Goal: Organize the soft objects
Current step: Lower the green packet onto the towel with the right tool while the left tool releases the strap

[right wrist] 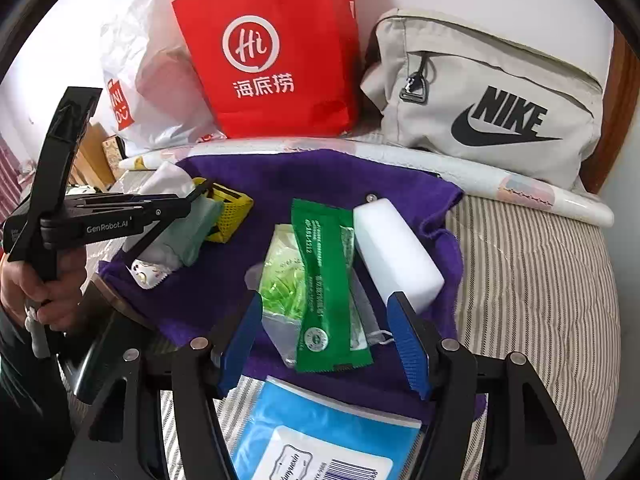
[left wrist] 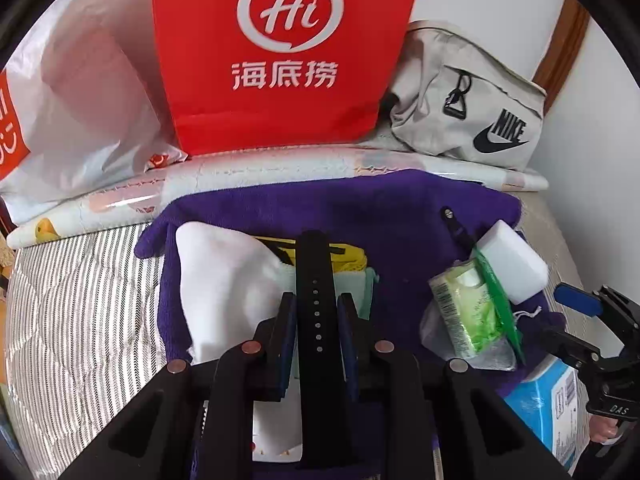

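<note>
On purple towel (right wrist: 320,184): left claw (left wrist: 316,320) pinching black strap (left wrist: 316,280); right claw (right wrist: 328,344) spread (holding nothing) over green sachet (right wrist: 328,280).

background: red paper bag (right wrist: 276,60) stood upright at wall | white plastic bag (right wrist: 156,80) left of it | grey Nike bag (right wrist: 492,96) right | striped bedding (right wrist: 532,272) underneath

The left gripper (left wrist: 316,320) points steeply downward, its jaws pinched nearly shut. The right gripper (right wrist: 332,340) also tilts down, its jaws standing wide apart.
</note>
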`<action>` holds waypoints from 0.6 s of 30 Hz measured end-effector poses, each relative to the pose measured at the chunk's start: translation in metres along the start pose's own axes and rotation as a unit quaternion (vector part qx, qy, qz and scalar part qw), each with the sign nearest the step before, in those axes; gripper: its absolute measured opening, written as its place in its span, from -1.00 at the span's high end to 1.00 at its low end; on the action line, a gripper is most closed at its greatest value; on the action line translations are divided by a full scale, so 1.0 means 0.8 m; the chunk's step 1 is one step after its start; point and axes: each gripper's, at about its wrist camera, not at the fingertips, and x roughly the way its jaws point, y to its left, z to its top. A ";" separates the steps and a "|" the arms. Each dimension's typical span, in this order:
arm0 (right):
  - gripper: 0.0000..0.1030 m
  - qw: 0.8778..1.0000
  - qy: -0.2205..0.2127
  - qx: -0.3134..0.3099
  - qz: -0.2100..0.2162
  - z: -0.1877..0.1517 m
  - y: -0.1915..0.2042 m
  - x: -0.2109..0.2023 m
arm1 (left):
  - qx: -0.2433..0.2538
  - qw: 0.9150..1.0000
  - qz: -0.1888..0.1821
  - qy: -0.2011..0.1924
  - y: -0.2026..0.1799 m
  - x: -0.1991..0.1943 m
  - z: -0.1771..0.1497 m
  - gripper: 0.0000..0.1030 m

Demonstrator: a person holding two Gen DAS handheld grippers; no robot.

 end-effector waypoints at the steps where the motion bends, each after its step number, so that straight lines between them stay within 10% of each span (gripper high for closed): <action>1: -0.25 1.000 0.000 0.002 0.001 -0.001 -0.001 0.000 | -0.001 1.000 -0.002 0.003 0.001 0.003 0.000 0.61; 10: -0.25 1.000 0.006 0.012 -0.004 -0.010 -0.007 0.000 | -0.005 1.000 -0.001 0.019 0.001 0.007 0.002 0.59; 18: -0.25 1.000 0.007 0.019 -0.009 -0.022 -0.008 -0.019 | 0.002 1.000 0.016 0.014 -0.008 -0.019 -0.001 0.04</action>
